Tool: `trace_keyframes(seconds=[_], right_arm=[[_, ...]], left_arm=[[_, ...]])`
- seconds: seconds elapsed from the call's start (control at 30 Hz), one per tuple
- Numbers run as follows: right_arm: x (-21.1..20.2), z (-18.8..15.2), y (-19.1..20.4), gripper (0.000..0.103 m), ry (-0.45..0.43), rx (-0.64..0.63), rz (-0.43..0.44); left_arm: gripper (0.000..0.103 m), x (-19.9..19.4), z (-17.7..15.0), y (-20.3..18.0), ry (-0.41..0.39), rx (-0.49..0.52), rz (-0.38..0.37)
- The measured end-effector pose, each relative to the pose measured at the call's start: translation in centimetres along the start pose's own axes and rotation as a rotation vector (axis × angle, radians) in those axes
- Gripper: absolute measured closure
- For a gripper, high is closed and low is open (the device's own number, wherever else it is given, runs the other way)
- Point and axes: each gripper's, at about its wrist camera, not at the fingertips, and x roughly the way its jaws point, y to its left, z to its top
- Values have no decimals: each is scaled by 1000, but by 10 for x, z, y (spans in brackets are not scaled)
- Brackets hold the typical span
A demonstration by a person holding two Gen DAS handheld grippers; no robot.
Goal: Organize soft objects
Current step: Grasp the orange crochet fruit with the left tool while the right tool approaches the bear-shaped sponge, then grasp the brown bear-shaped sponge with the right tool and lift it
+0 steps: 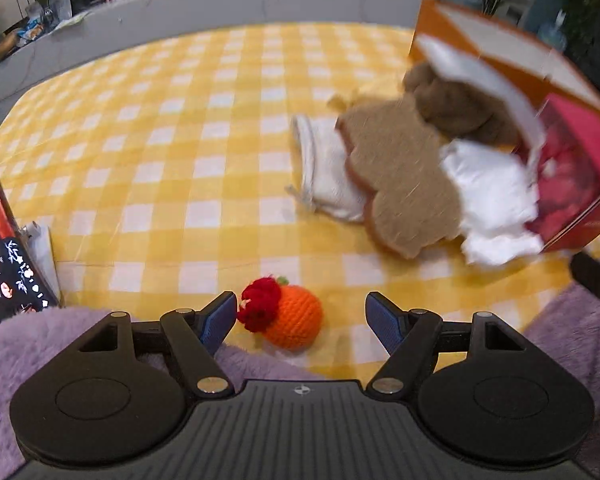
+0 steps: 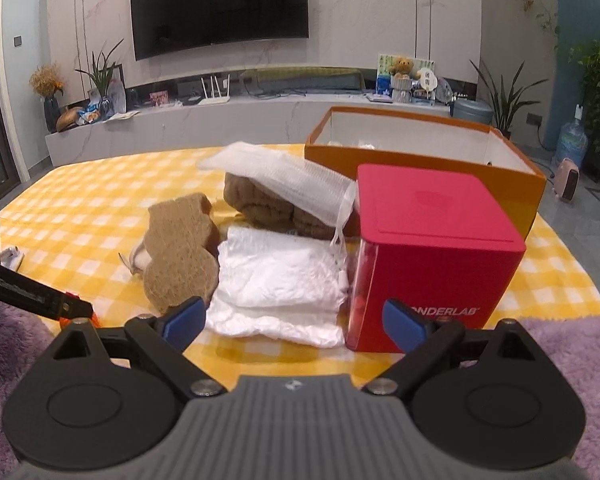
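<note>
Left gripper [image 1: 301, 320] wide open, empty; crochet orange [image 1: 295, 317] between blue pads on checked cloth [image 1: 160, 140]. Right gripper [image 2: 293, 318] gaping, nothing held, white bag [image 2: 278, 280] dead ahead. Sponge [image 2: 180, 256] at ten o'clock, red box [image 2: 432, 248] at one.

On the near face of the red box [image 2: 440, 248], right of the white pile, I read white letters "ONDERLAB"; my right fingertip hides the start. I can read nothing else.
</note>
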Motion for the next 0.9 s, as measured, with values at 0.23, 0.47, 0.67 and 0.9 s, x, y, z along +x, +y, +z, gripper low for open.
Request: trace_keyframes(seconds=[0.23,0.47,0.67,0.9], right_arm=[[16,-4,1,9,38,-1,16],[18,-5,3,9,41,-4,26],[11,-4,8,9,11,-32,47],[20,1,39,11,-6,-152,131]], left_arm=[[19,21,-2,-6,91,45,29],[42,28,-7,-17,130,131,115],[42,6,-19,-2,7,65,-12],[42,-12,-24,16,-91,-28,-130]])
